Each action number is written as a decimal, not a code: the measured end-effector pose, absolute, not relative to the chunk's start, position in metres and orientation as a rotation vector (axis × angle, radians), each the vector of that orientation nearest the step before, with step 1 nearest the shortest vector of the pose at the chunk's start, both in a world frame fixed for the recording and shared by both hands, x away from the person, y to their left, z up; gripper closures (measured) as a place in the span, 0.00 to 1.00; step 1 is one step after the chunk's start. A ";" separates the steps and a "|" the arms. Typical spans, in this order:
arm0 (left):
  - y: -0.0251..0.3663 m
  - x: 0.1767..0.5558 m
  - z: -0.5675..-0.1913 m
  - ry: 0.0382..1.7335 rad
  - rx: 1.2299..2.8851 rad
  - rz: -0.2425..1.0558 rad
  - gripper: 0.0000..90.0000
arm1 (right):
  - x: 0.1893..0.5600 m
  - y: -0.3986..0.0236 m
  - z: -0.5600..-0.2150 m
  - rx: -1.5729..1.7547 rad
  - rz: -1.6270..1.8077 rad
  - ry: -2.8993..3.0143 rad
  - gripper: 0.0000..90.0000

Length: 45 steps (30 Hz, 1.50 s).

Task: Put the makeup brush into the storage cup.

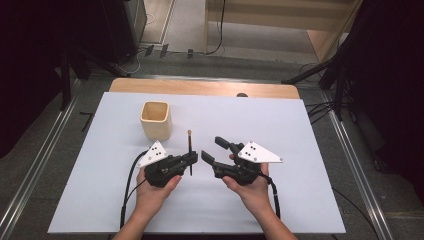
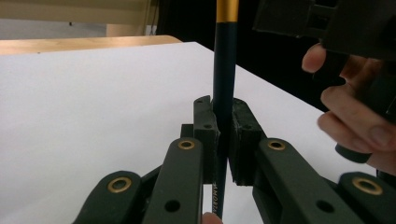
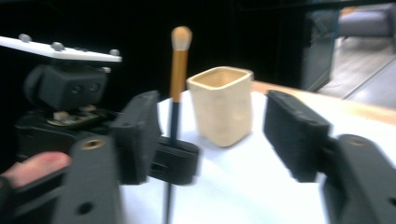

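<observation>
Nearest the lens in the left gripper view, our left gripper [image 2: 223,135] has its two black pads pressed together on the dark shaft of a makeup brush [image 2: 223,93], which stands upright between them; the gold ferrule rises above the pads and the lower end of the shaft runs down below them. From the high view we see the same brush [image 1: 190,152] clamped at the tip of that gripper [image 1: 190,159], its pale bristle tip pointing away from us.

Our right gripper [image 1: 214,150] sits just beside the left one, jaws spread and facing the brush, with nothing pressed between them. In the right gripper view its pads [image 3: 294,133] stand well apart; the brush [image 3: 178,70] is past the gripper's left pad, apart from it.

Beyond the left gripper, on the white table [image 1: 280,130], stands a cream square cup [image 1: 156,120], near the brush tip but apart from it.
</observation>
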<state>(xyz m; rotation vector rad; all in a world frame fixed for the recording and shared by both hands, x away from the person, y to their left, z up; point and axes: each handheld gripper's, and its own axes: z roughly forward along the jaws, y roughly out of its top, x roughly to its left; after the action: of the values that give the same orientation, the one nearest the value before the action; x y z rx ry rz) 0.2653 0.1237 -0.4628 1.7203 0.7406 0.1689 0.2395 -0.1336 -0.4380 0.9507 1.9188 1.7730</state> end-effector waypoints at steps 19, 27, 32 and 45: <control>0.139 0.271 -0.459 0.756 1.695 0.200 0.93 | 0.233 -0.206 -0.451 1.048 1.626 1.871 0.06; 0.142 0.272 -0.458 0.762 1.689 0.214 0.93 | 0.229 -0.226 -0.456 1.050 1.593 1.854 0.00; 0.146 0.272 -0.457 0.764 1.685 0.224 0.93 | 0.226 -0.235 -0.458 1.057 1.550 1.836 0.00; 0.153 0.276 -0.455 0.780 1.676 0.254 0.93 | 0.220 -0.262 -0.468 1.097 1.503 1.818 0.00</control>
<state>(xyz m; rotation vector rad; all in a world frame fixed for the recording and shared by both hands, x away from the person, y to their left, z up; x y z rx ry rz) 0.2761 0.1530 -0.4545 1.6759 0.7798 0.2536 0.2199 -0.2624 -0.4682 1.0969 1.8178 1.5030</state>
